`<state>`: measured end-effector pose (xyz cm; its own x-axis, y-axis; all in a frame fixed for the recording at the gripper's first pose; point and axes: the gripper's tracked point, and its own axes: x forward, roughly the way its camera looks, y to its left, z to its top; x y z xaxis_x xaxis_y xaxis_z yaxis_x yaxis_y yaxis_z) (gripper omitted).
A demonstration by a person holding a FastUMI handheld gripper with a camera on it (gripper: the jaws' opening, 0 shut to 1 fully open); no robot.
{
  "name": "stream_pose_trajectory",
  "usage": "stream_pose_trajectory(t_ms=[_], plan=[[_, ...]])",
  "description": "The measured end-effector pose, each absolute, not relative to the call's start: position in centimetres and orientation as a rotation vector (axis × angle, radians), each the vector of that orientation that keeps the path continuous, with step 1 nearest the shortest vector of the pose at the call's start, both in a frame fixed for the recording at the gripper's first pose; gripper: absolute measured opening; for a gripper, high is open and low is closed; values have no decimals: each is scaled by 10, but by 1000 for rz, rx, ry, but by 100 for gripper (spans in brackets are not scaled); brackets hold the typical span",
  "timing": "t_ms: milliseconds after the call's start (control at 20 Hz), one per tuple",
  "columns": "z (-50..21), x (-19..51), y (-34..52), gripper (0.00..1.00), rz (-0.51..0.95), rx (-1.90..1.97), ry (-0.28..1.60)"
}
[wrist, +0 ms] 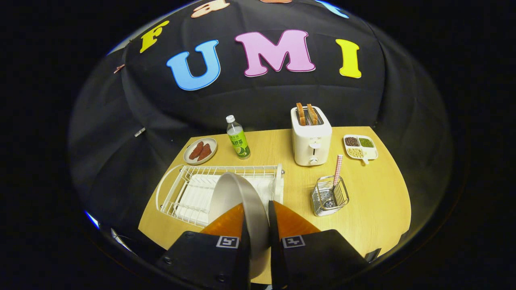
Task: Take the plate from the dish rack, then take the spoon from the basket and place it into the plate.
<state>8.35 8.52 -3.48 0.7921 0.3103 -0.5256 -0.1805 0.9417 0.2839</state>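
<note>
Claw (pixel 256 219) level, fingers clamped on plate (pixel 238 197) rim — plate edge-on, above white dish rack (pixel 177 189).

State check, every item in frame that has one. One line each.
gripper: shut on the plate, a finger on each face
plate: held on edge, lifted above the dish rack
dish rack: on the table, no dishes in it
basket: upright, spoon inside
spoon: standing in the basket, handle up, untouched
toaster: two slices sticking up from the slots
bottle: upright, capped
small plate: holds two brown pieces
</note>
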Motion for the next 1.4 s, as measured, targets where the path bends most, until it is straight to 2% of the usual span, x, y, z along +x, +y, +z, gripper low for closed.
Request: stream_pose_trajectory(t_ms=[300,750,1150,1400], plan=[[-51,44,25,24,186,337,582],[-115,-13,-29,24,105,455,697],[-207,5,-35,24,179,478,884],[-234,28,-33,25,276,476,911]])
